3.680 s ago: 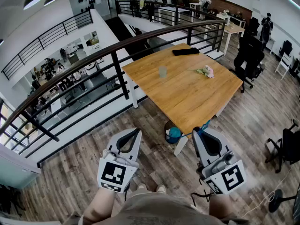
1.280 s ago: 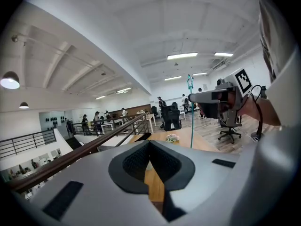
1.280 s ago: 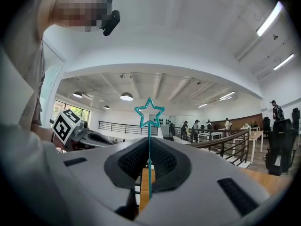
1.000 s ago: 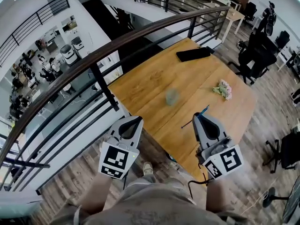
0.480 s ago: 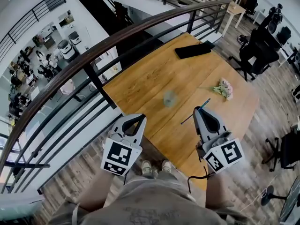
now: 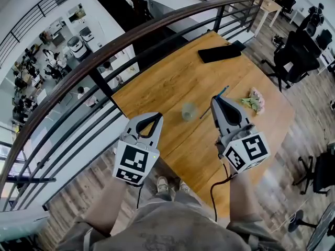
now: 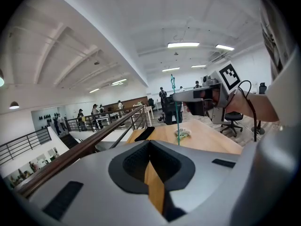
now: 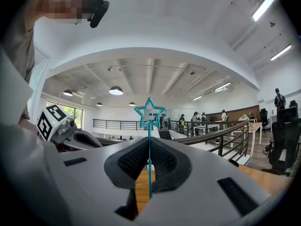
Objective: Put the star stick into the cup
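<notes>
A small clear cup (image 6: pixel 188 111) stands on the wooden table (image 6: pixel 172 77), between my two grippers. My right gripper (image 6: pixel 214 99) is shut on the teal star stick (image 6: pixel 215 102) and hangs just right of the cup. The stick slants across the jaws, with its lower end close beside the cup. In the right gripper view the star (image 8: pixel 149 112) stands upright above the shut right gripper (image 8: pixel 149 147). My left gripper (image 6: pixel 155 116) is shut and holds nothing, left of the cup near the table's front edge. The left gripper view looks over the shut left gripper (image 7: pixel 149 145) at the stick (image 7: pixel 177 121).
A small bunch of flowers (image 6: pixel 254 101) lies right of the right gripper. A flat black object (image 6: pixel 220 52) lies at the table's far end. A dark railing (image 6: pixel 131 41) runs along the table's left side over a drop. Office chairs (image 6: pixel 298 51) stand to the right.
The person has stepped up to the table. My right gripper has carried the stick forward and left until it is beside the cup. My left gripper now hangs over the table's near edge.
</notes>
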